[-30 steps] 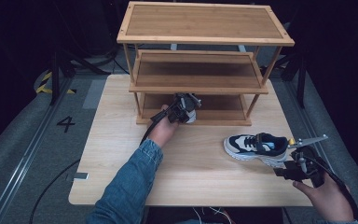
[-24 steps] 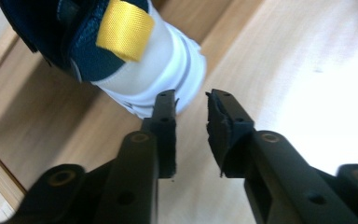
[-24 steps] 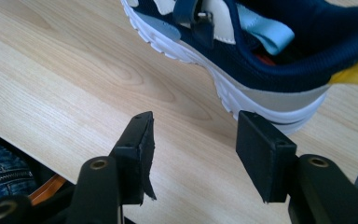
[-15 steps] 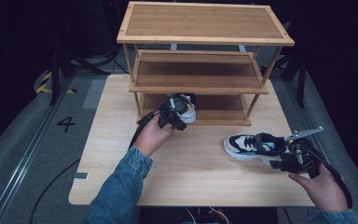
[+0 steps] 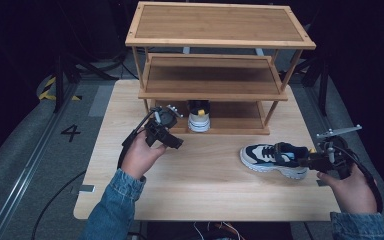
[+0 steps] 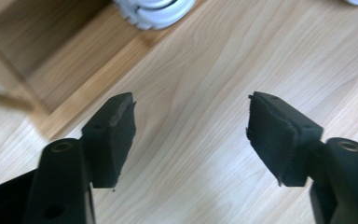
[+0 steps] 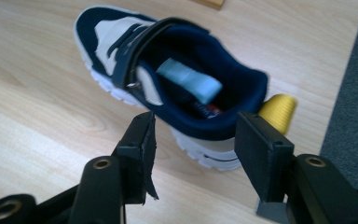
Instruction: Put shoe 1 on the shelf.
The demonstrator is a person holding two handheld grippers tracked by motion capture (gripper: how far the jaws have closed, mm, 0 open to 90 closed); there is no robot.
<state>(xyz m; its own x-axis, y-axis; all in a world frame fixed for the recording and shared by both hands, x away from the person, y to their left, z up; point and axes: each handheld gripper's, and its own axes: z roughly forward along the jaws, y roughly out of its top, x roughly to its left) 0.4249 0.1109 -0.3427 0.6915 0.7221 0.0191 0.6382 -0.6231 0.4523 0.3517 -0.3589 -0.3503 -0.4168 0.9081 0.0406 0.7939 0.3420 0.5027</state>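
**Halfway there: one sneaker shelved, one left on the table**

Well, one white sneaker with a navy heel and a yellow pull tab (image 5: 199, 115) stood heel-out on the bottom shelf of the three-tier wooden shoe rack (image 5: 215, 95), at the far side of the light wooden table (image 5: 205, 185). By the look of it, that half of the job was done.

The left gripper (image 5: 166, 134) hung just near and left of that shelved shoe, apart from it. Its jaws stood wide apart with nothing between them; in the left gripper view there was bare tabletop under the pads (image 6: 114, 135) and the shoe's white sole at the top edge.

Over on the right, the matching navy-and-white sneaker with a strap and a yellow heel tab (image 5: 274, 158) lay on its sole on the table, toe to the left. The right gripper (image 5: 314, 160) sat at its heel end. In the right gripper view its jaws were spread, flanking the heel collar but not yet pinching it.

Judging from this, what remained was to grip this second sneaker and carry it to the rack beside its mate.
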